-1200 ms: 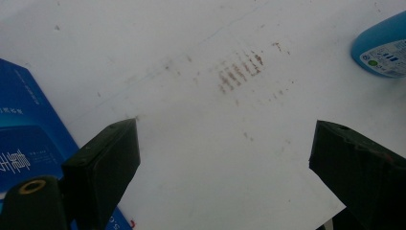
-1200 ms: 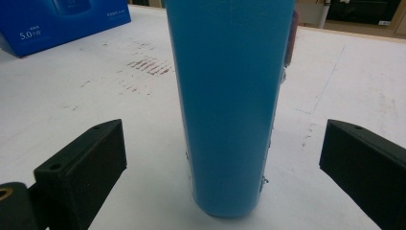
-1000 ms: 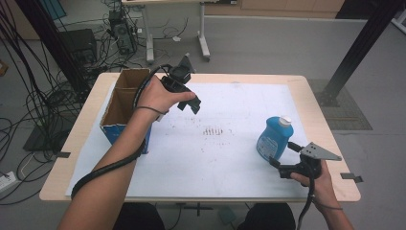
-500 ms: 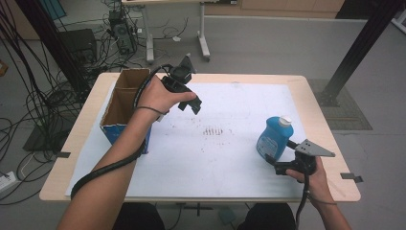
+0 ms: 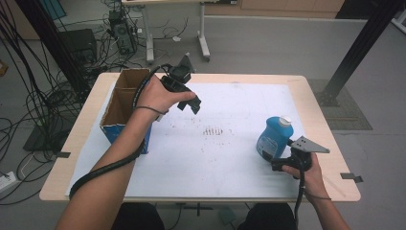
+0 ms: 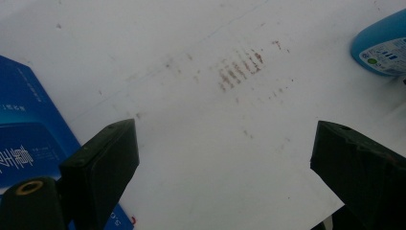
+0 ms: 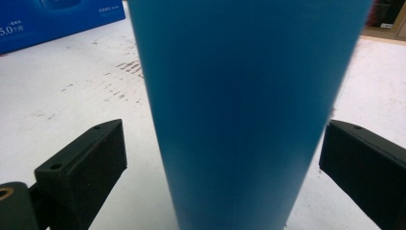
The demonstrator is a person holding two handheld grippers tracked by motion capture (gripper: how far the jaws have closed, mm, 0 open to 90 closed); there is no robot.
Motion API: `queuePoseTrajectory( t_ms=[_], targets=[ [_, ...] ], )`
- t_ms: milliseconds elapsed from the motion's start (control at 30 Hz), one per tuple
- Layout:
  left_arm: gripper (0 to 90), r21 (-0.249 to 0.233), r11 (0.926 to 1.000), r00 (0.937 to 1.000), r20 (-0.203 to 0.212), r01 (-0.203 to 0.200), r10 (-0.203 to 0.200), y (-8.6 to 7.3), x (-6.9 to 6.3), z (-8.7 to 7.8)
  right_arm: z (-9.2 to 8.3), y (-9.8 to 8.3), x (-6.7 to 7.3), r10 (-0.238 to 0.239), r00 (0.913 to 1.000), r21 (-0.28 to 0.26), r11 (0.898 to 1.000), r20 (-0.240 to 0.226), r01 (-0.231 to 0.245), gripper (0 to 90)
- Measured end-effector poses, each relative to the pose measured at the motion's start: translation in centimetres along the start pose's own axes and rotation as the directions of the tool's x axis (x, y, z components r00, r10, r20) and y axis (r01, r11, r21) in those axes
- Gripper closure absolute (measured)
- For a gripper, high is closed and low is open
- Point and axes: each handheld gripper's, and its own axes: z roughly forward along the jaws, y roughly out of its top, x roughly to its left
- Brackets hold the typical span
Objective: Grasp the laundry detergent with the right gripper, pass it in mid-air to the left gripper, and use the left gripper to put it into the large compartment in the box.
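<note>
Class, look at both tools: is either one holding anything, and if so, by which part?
Nothing is held. The right tool stands open around the blue bottle's body, pads apart from it. The left tool is open over the table.

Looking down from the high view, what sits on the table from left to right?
Open cardboard box → left tongs, held above the table → brown smudges on the white sheet → blue bottle → right tongs, open just behind the bottle.
</note>
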Motion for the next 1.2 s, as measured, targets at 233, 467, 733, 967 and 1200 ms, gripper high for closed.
queuePoseTrajectory(
  t_ms=[233, 467, 733, 967, 1200],
  targets=[
    [9.7, 0.004, 1.0, 1.0, 0.002, 0.002, -0.002, -0.04, 0.04, 0.26, 0.38, 0.1, -0.14, 0.001, 1.0, -0.003, 1.0, 0.006, -0.001, 2.2],
    [9.7, 0.007, 1.0, 1.0, 0.001, 0.005, -0.005, -0.06, 0.17, 0.44, 0.63, 0.2, 0.0, 0.002, 1.0, -0.006, 1.0, 0.003, -0.002, 2.3],
    [9.6, 0.009, 0.9999, 1.0, 0.006, 0.006, -0.006, -0.13, 0.31, 0.61, 0.57, 0.2, -0.08, -0.001, 1.0, -0.003, 1.0, 0.006, 0.001, 2.4],
    [10.0, 0.009, 1.0, 1.0, 0.009, 0.0, 0.0, -0.11, 0.22, 0.68, 0.46, 0.33, -0.18, -0.001, 1.0, -0.004, 1.0, 0.007, 0.001, 2.3],
    [10.6, 0.001, 1.0, 1.0, 0.003, -0.003, 0.003, -0.03, 0.21, 0.55, 0.53, 0.34, -0.09, -0.001, 1.0, -0.008, 1.0, 0.008, 0.001, 2.4]
  ],
)
